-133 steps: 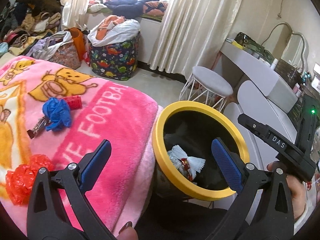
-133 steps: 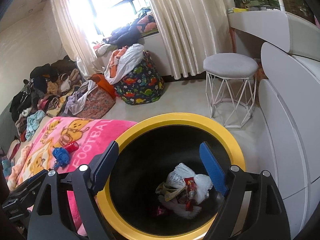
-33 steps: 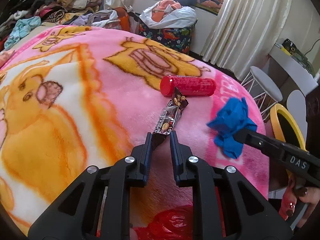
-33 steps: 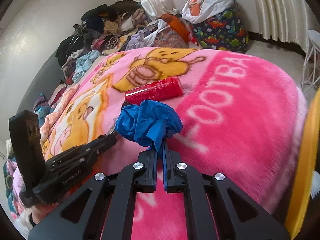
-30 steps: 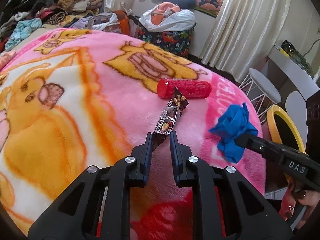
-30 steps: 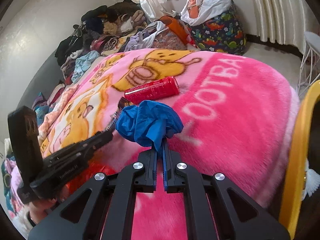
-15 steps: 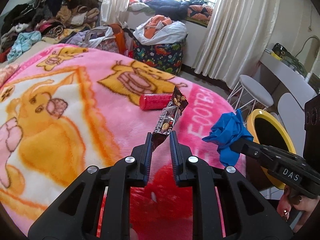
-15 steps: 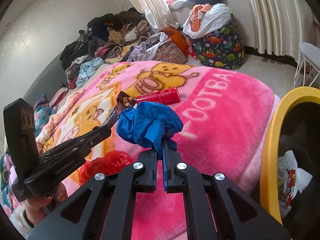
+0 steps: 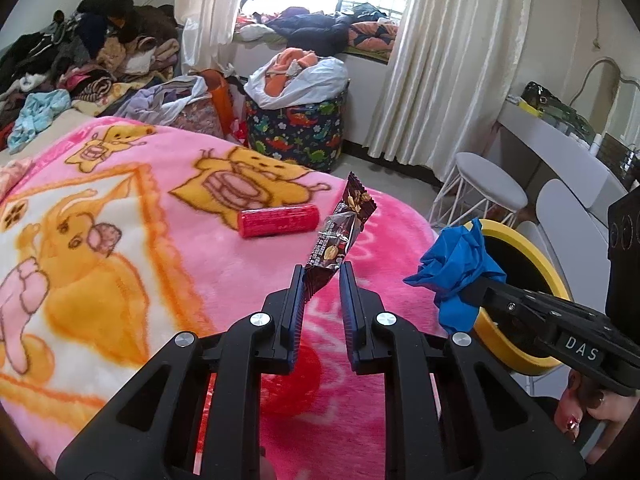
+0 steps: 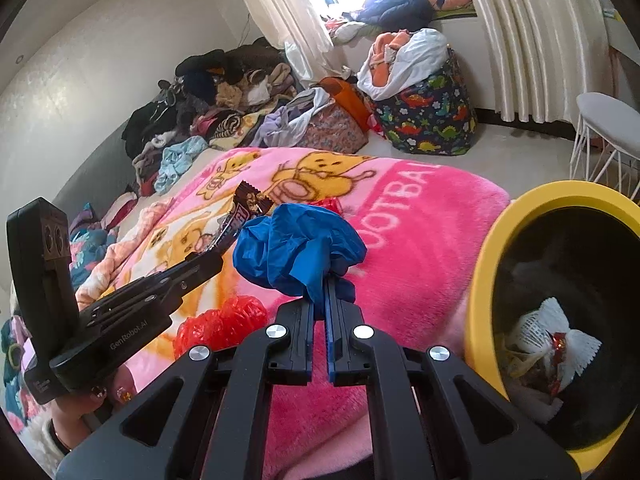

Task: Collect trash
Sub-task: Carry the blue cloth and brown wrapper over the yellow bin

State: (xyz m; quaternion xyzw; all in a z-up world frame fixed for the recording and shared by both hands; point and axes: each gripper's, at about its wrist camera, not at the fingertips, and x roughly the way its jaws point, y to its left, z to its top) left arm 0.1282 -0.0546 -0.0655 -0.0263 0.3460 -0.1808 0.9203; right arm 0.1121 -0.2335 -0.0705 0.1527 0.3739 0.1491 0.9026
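Pink blanket [image 9: 248, 280] is taken as landmark: above it, a brown snack wrapper [image 9: 340, 232] is clamped by the left gripper [image 9: 322, 276], a blue crumpled glove [image 10: 298, 252] by the right gripper [image 10: 319, 292]. Left lying on it are a red can [image 9: 278, 221] and red plastic wad [image 10: 220, 326]. Beside it, paper scraps are already held in the yellow-rimmed bin [image 10: 486, 272].

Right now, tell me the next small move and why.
Probably carry the right gripper sideways over the yellow-rimmed bin and let go there. It is shut on the blue wad, lifted off the pink blanket, with the bin's open mouth just to its right. The left gripper, holding the snack wrapper, can follow.
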